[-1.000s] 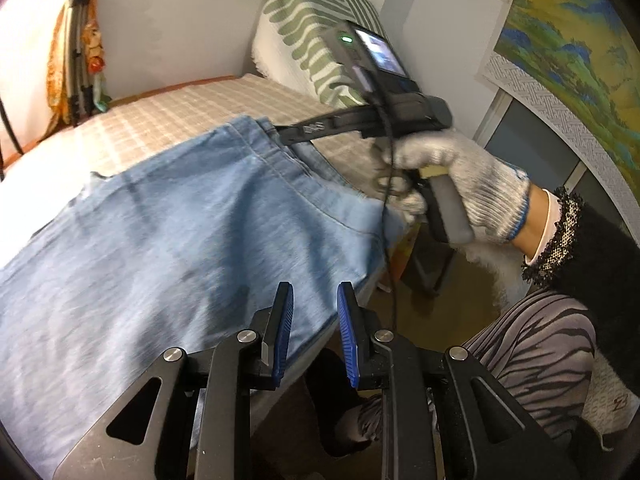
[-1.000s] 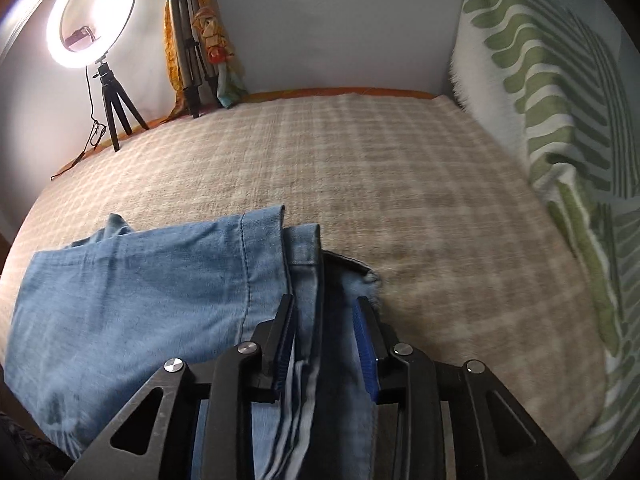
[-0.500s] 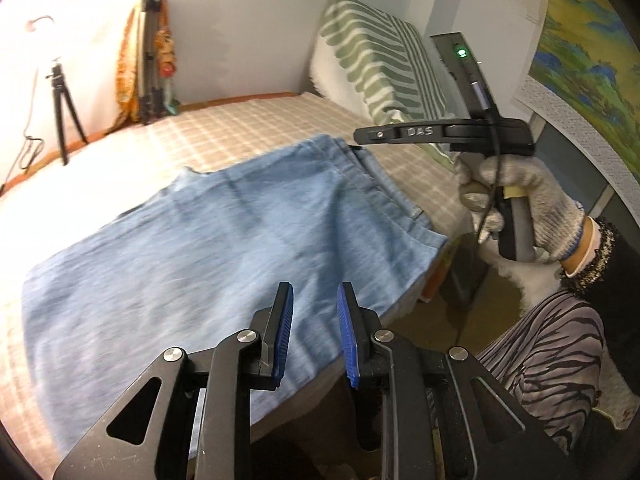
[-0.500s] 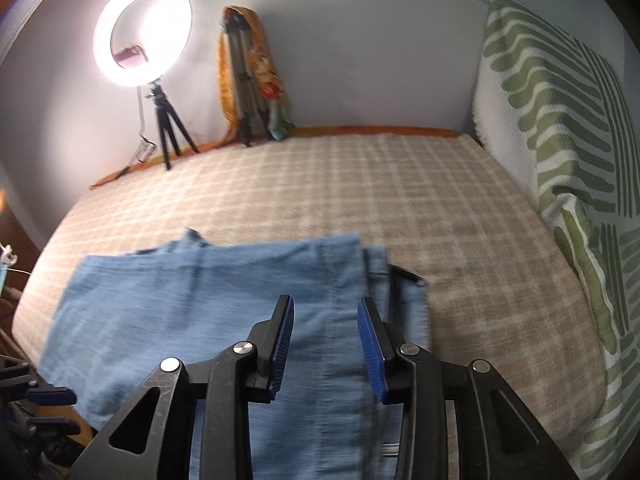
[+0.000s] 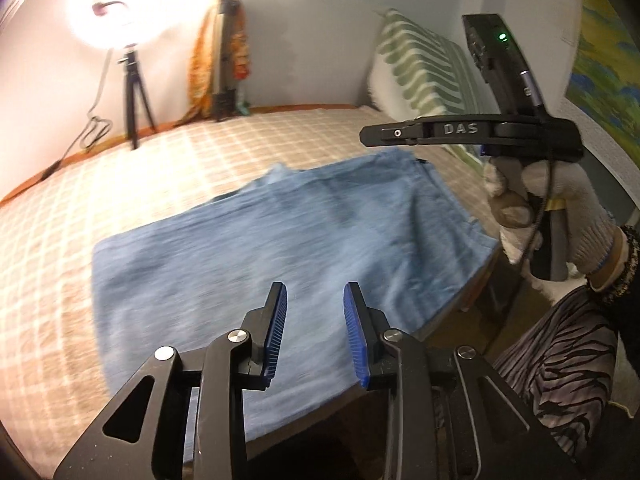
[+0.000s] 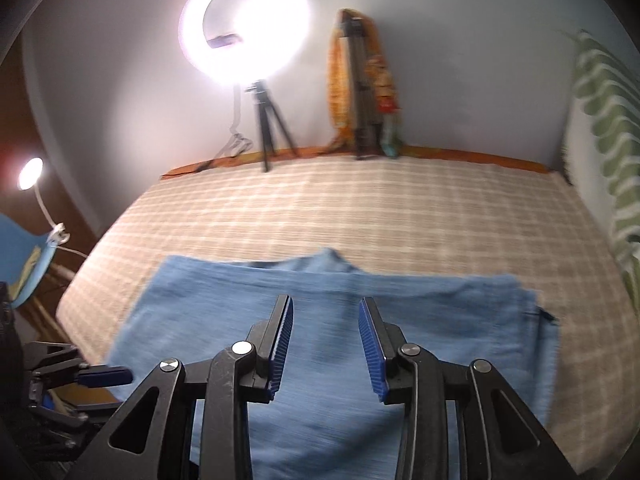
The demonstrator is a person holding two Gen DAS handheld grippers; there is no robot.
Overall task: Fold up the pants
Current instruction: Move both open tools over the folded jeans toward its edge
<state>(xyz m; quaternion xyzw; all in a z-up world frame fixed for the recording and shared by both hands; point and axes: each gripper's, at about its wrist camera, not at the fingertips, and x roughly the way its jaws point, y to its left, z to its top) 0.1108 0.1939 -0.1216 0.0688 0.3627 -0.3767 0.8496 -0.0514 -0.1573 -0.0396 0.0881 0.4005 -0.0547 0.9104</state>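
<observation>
Pants (image 5: 280, 248) folded on bed (image 5: 168, 168) | left tool (image 5: 315, 332) opening, empty | right tool (image 6: 326, 344) apart, empty

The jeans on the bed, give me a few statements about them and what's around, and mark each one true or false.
1. The jeans lie folded on the checked bed cover. True.
2. The right tool clamps the jeans. False: its pads stand apart with nothing between them, above the cloth.
3. A lit ring light stands on a tripod by the far wall. True.
4. The left tool holds a corner of the jeans. False: its jaws are opening and nothing is between them.
5. The pillow at the head of the bed is plain red. False: it is white with green stripes.
</observation>
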